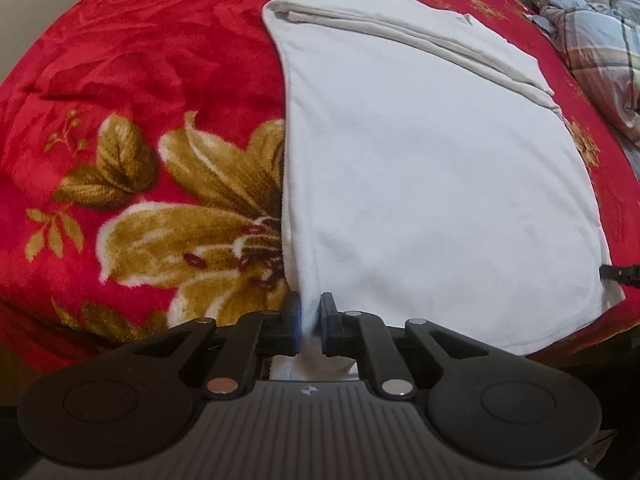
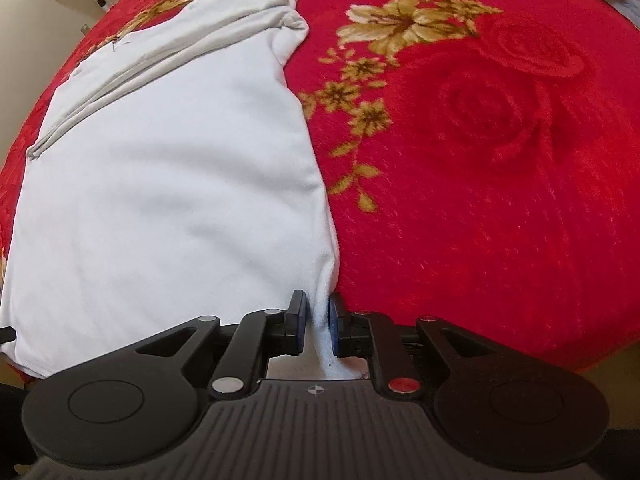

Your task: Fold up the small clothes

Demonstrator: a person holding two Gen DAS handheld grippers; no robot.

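Two grippers are pinching the white garment's (image 1: 420, 184) near-edge corners: left gripper (image 1: 309, 322) w/ left corner, right gripper (image 2: 319, 322) w/ right. It's lying on the red floral blanket (image 2: 500, 160), looking soft, light, floppy; corner grips are suiting it.

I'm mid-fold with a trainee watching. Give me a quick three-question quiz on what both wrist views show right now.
1. True or false: the left tongs are shut on the near left corner of the white garment.
2. Multiple choice: what does the garment lie on? A) a wooden table B) a red floral blanket C) a tiled floor
3. Fill in: the right tongs pinch the garment's near ____ corner.

Key
1. True: white cloth sits between the closed pads.
2. B
3. right
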